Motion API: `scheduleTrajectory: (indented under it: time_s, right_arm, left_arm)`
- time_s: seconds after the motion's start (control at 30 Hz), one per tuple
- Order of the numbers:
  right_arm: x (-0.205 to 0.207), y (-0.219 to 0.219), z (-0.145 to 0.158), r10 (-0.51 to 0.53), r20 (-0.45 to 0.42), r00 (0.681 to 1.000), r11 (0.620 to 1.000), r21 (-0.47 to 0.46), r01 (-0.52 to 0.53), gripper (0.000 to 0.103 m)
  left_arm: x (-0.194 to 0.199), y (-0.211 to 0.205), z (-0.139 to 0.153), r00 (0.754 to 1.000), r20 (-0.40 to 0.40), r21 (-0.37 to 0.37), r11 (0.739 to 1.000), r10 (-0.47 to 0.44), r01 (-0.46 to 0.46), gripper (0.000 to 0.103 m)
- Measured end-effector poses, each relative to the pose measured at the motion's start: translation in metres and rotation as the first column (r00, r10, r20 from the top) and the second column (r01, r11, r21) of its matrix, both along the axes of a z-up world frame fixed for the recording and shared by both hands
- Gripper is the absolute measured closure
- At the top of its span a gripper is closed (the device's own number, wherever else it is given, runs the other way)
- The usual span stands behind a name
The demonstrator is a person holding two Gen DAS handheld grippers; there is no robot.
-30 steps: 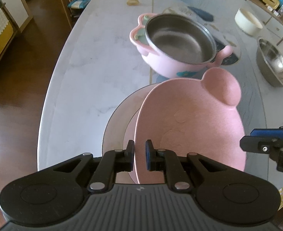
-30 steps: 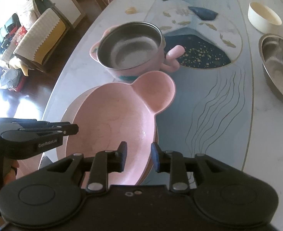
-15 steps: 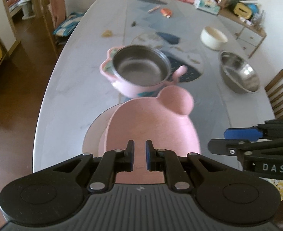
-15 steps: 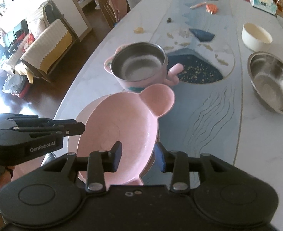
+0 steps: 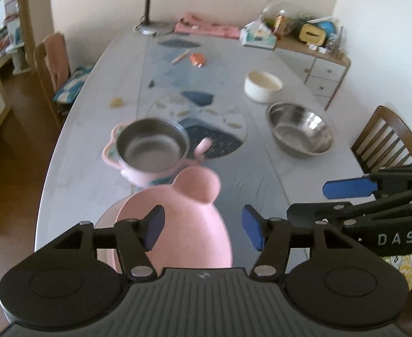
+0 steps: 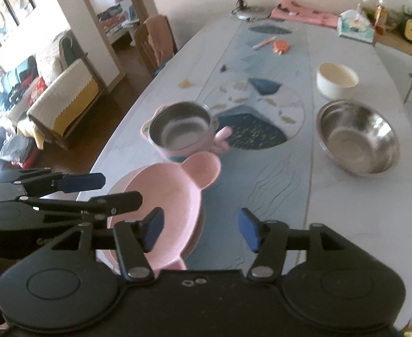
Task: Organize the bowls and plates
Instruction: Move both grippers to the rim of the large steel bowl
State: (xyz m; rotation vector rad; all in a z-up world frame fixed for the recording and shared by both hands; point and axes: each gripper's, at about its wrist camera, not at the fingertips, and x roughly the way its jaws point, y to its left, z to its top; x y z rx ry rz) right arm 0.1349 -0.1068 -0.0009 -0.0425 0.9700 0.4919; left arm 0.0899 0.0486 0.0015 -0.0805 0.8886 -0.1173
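- The left hand-held gripper [image 5: 203,229] has its jaws spread wide apart and grips nothing; its blue pads [image 5: 153,229] frame the pink eared plate [image 5: 183,224] below without touching it.
- The right hand-held gripper [image 6: 200,229] is likewise spread wide and holds nothing; one of its blue fingertips [image 6: 248,230] shows over the bare table [image 6: 346,210].
- In the left wrist view the right hand-held gripper comes in from the right edge, its jaws apart; in the right wrist view the left one comes in from the left edge, just above the plate's rim.
- The pink eared plate lies at the near end of the table on top of another pink plate [image 5: 107,219], whose rim shows at its left side.
- Its round ear points away toward the pink bowl with a steel liner [image 5: 151,151], which stands upright just beyond it; whether the two touch I cannot tell.
- A large steel bowl [image 6: 357,137] sits well to the right of the pink bowl, empty and upright.
- A cream bowl [image 6: 336,80] stands just behind the steel bowl, farther up the table.
- A patterned runner [image 6: 262,118] runs down the middle of the table, between the pink bowl and the steel bowl.
- A desk lamp [image 5: 155,5] stands at the far end of the table.
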Motion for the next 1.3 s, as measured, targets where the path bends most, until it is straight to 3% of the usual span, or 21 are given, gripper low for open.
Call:
scheduleTrajectory:
  time_s: [0.07,0.13,0.57,1.0,1.3]
  right_arm:
    - [-0.001,-0.009,0.006,-0.011,0.022,1.0,1.0,0.006,0.011,0.037]
    - [-0.001,-0.019,0.011,-0.025,0.046,0.999,1.0,0.013,0.024,0.028]
    - [0.023,-0.091,0.025,-0.091,0.14,0.986,0.995,0.046,0.085,0.018]
    - [0.082,-0.144,0.02,-0.041,0.243,0.969,0.999,0.011,0.04,0.0]
    - [0.14,-0.194,-0.007,-0.078,0.201,0.977,0.997,-0.001,0.08,0.0]
  left_arm:
    - [0.002,-0.008,0.005,1.0,0.021,0.001,1.0,-0.007,0.007,0.039]
    - [0.004,-0.015,0.011,0.999,0.043,-0.005,1.0,-0.015,0.016,0.032]
    - [0.038,-0.075,0.022,0.99,0.135,0.02,0.999,-0.05,0.048,0.031]
    - [0.105,-0.134,0.015,0.989,0.146,0.012,1.0,-0.026,0.024,0.025]
    - [0.162,-0.17,-0.018,0.995,0.1,0.019,1.0,-0.003,0.001,0.024]
